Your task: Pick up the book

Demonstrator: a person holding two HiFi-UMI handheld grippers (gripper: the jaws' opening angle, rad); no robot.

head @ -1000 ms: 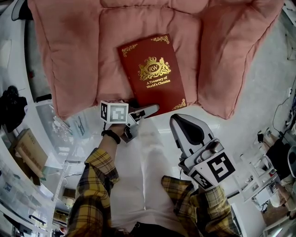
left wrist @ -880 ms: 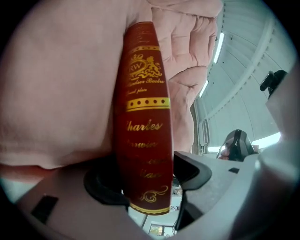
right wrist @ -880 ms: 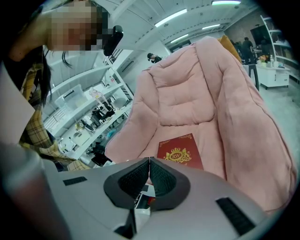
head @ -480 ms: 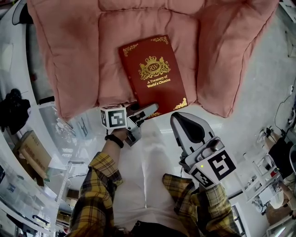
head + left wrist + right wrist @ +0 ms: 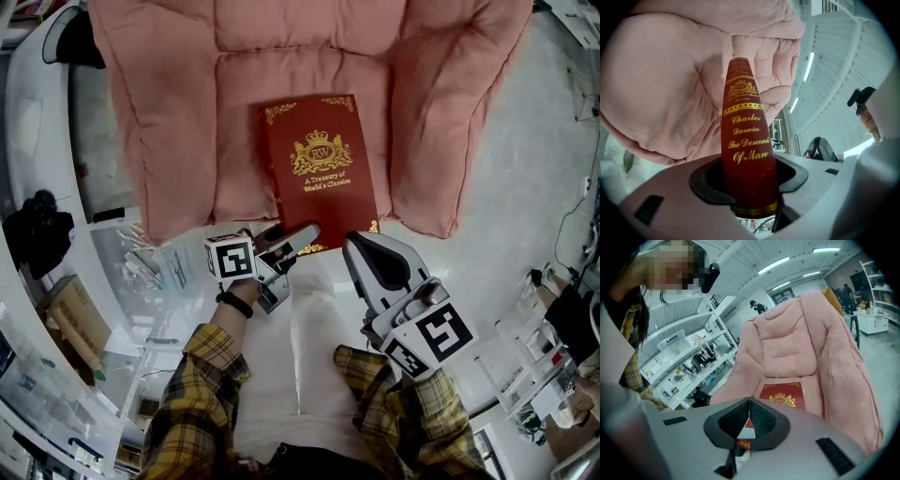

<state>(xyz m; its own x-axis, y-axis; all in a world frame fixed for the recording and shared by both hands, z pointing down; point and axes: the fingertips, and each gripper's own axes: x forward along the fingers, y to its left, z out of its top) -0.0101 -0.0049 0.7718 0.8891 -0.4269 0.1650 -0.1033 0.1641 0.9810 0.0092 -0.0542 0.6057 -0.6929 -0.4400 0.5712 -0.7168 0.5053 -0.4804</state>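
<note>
The red book (image 5: 322, 169) lay cover-up on the seat of the pink armchair (image 5: 178, 112), its near edge at the seat's front lip. A broad strip of cushion stayed free along its left edge. Its right edge ran close beside the right armrest, and more seat showed beyond its far edge, up to the backrest.

The left gripper (image 5: 298, 236) came in from the front at the book's near-left corner. Its 2 jaws had just been closing, and in the left gripper view they sat clamped on the book's spine (image 5: 747, 140), 1 pad on each side, the gold lettering rising straight out from between them.

The right gripper (image 5: 356, 246) hung just beside the near-right corner, short of the book's edge. Its jaws were drawn together until the tips met, with nothing between them; the book (image 5: 783, 397) showed past them on the seat.

To the right of the chair the pale floor (image 5: 534, 159) was open, with cables only at its far edge. To the left, shelving and boxes (image 5: 56, 309) crowded close to the armrest, leaving little room there.
</note>
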